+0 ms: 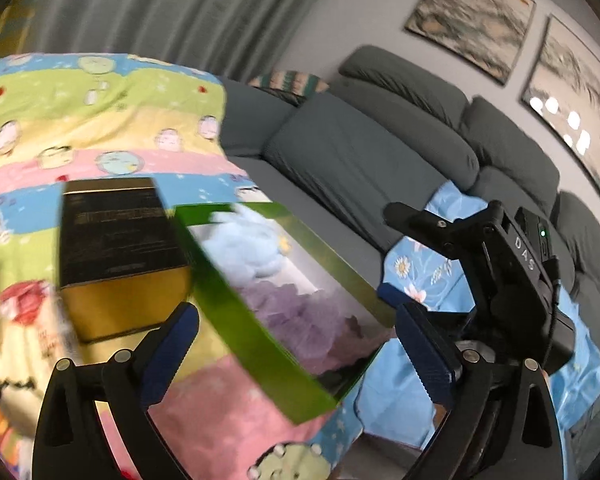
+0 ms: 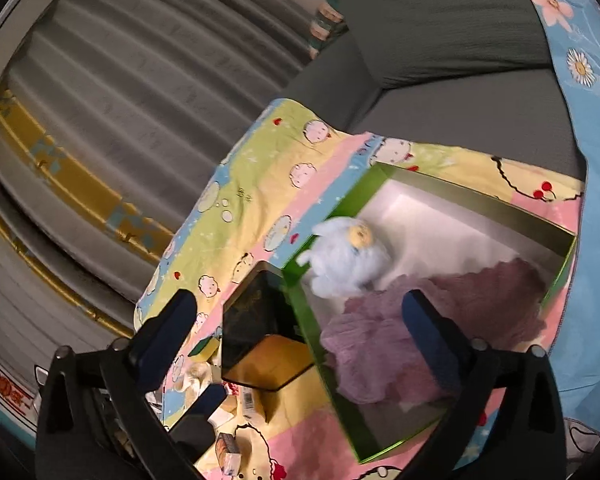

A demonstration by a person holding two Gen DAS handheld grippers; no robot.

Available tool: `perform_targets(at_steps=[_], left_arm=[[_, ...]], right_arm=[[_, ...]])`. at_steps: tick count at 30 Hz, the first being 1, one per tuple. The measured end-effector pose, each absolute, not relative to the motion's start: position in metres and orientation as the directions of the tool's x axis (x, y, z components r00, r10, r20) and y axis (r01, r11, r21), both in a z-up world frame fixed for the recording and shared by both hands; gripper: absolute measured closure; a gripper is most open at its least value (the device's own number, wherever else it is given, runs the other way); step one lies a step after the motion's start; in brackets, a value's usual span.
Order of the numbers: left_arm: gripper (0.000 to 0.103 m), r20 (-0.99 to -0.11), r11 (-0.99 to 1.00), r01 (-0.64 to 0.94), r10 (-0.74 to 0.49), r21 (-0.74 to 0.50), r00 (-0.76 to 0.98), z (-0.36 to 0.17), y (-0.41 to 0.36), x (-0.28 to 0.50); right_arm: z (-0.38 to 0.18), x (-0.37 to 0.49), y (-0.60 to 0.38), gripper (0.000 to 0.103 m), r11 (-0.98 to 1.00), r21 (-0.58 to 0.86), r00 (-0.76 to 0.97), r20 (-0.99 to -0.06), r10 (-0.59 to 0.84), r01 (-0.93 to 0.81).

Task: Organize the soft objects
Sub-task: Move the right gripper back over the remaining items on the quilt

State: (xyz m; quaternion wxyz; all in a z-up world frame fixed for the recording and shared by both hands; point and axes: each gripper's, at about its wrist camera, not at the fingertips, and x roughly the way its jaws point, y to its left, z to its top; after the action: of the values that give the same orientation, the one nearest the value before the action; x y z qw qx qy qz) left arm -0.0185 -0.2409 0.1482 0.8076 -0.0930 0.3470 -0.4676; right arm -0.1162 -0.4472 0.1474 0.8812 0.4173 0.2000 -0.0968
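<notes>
A green open box (image 2: 300,312) sits on a cartoon-print blanket (image 2: 252,184). Inside it lie a pale blue plush toy (image 2: 348,260) and a purple cloth (image 2: 388,344). The box (image 1: 236,312), the plush (image 1: 252,244) and the cloth (image 1: 300,312) also show in the left wrist view. My right gripper (image 2: 300,320) is open and empty above the box's left wall. It also shows from the side in the left wrist view (image 1: 428,232). My left gripper (image 1: 300,344) is open and empty just in front of the box.
A black and gold box (image 2: 260,340) stands against the green box's left side, also in the left wrist view (image 1: 120,252). Small cartons (image 2: 228,452) lie near the blanket's front. A grey sofa (image 1: 360,152) with a blue floral cloth (image 1: 420,264) is behind.
</notes>
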Motion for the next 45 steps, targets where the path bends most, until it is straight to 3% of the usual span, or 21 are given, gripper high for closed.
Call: perform_targets(at_steps=[6,13,20,25,35,45], left_arm=[[0.001,-0.486,0.642,0.608,-0.761,-0.468,0.430,0.148,-0.178,-0.021],[0.001,-0.518,0.789,0.383,-0.608,-0.480,0.602,0.131,-0.091,-0.016],[0.001,-0.587,0.883,0.257,-0.456,-0.393,0.669,0.097,-0.034,-0.019],[0.001,-0.640,0.895,0.148,-0.408,-0.420,0.651,0.074,-0.003,-0.006],[0.001,-0.664,0.944,0.083,-0.285,-0.319,0.692,0.081,0.018,-0.010],[0.001,-0.671,0.943,0.059,-0.277,-0.328,0.687,0.082,0.027,-0.007]], right_arm=[[0.158,-0.111,-0.431,0.001,0.675,0.659,0.899,-0.438,-0.014,0.331],[0.165,-0.099,-0.403,0.001,0.731,0.604,0.890,-0.456,-0.008,0.317],[0.170,-0.081,-0.362,0.001,0.800,0.537,0.876,-0.481,0.032,0.266],[0.166,-0.063,-0.329,0.001,0.853,0.464,0.848,-0.527,0.047,0.241],[0.148,-0.030,-0.266,0.001,0.905,0.402,0.787,-0.600,0.144,0.141],[0.128,-0.008,-0.216,0.001,0.941,0.331,0.710,-0.678,0.188,0.067]])
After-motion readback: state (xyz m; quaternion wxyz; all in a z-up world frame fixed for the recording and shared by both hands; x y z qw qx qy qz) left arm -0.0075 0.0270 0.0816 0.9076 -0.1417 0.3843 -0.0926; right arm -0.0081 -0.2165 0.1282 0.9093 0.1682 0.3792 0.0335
